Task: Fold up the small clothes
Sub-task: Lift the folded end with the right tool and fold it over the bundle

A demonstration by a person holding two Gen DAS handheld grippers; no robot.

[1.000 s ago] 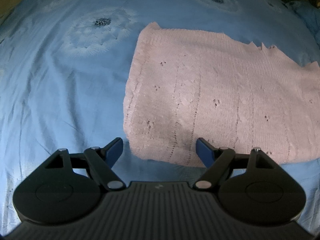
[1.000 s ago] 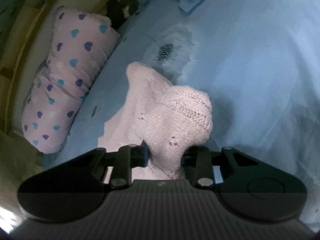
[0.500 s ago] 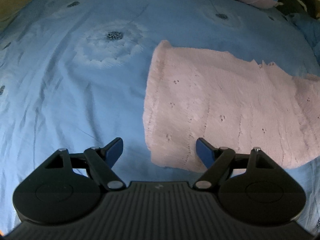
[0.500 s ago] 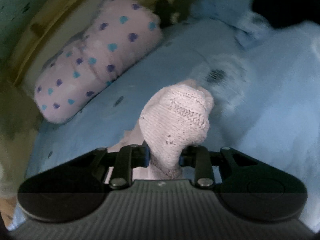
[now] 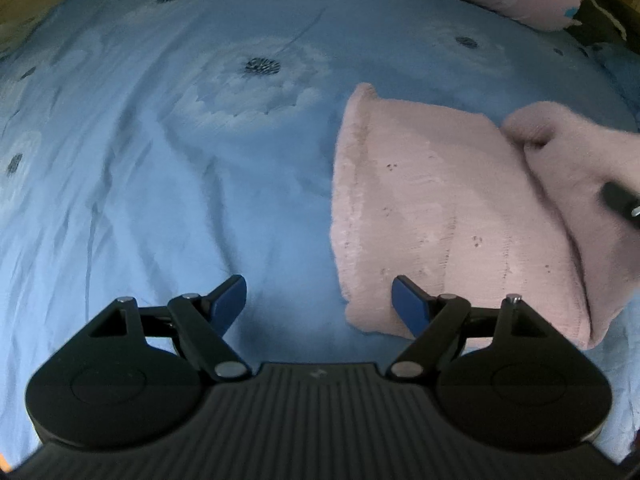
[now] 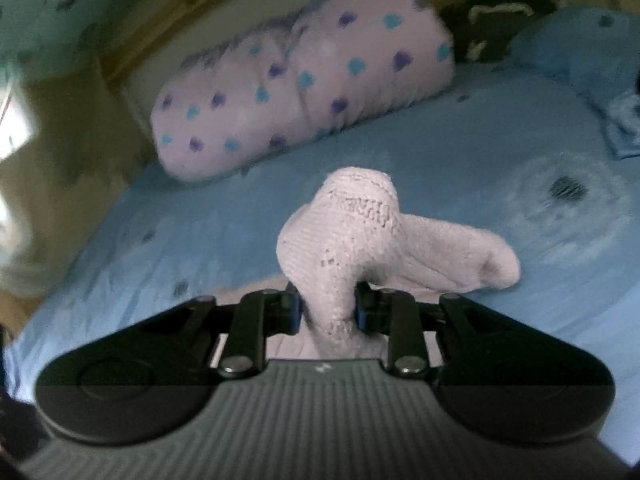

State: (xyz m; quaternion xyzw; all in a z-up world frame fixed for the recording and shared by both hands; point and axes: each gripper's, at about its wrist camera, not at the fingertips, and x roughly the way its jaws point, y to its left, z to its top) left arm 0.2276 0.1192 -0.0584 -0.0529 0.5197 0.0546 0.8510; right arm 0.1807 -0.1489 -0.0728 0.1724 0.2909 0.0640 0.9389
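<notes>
- Blue bedsheet with pale dandelion print covers the whole bed, lightly wrinkled.
- Pink pillow with purple and teal hearts lies along the far edge of the bed; blurred in the right wrist view.
- Pink knit garment lies on the sheet, right of centre in the left wrist view; left part flat, right part lifted and bunched into a fold.
- Left gripper hovers over the sheet at the garment's near left corner, jaws spread wide, nothing between them; one blue pad overlaps the garment's edge in view, contact unclear.
- Right gripper is clamped on a bunched piece of the garment, pads pressing both sides, fabric raised off the sheet.
</notes>
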